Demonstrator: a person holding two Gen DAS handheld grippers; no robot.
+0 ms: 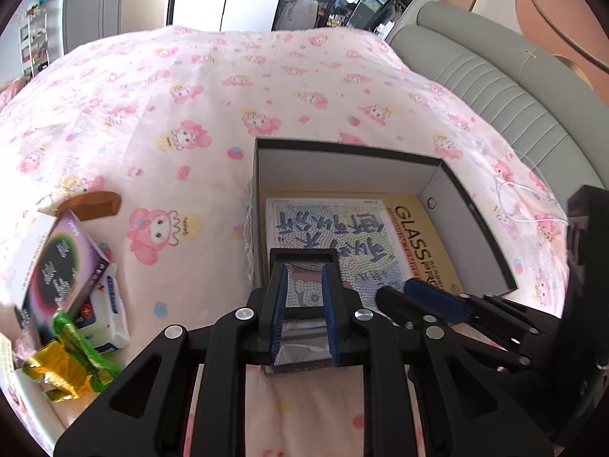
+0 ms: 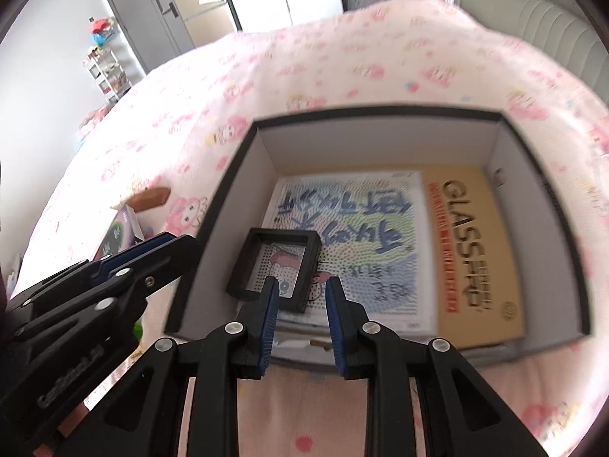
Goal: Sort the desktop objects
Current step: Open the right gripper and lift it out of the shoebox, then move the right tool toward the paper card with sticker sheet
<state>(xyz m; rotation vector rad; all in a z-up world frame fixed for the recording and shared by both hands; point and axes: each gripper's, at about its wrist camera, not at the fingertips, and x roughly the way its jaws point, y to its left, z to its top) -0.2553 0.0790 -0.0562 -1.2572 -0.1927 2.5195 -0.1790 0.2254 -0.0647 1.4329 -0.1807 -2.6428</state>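
Observation:
An open dark box (image 1: 354, 148) (image 2: 380, 116) sits on the pink bedspread. It holds a yellow "GLASS PRO" packet (image 1: 418, 228) (image 2: 475, 243) and a dotted printed card (image 1: 335, 228) (image 2: 354, 236). My left gripper (image 1: 303, 272) is shut on a black square frame case (image 1: 302, 255), held over the box's near left corner. That case shows in the right wrist view (image 2: 274, 266). My right gripper (image 2: 301, 283) is open and empty, just right of the case at the box's near edge.
At the left lie a brown comb (image 1: 95, 205), a purple booklet (image 1: 57, 266), a tissue pack (image 1: 106, 316) and green and gold wrappers (image 1: 72, 361). A grey padded headboard (image 1: 495, 87) runs along the right. A thin white cable (image 1: 525, 205) lies right of the box.

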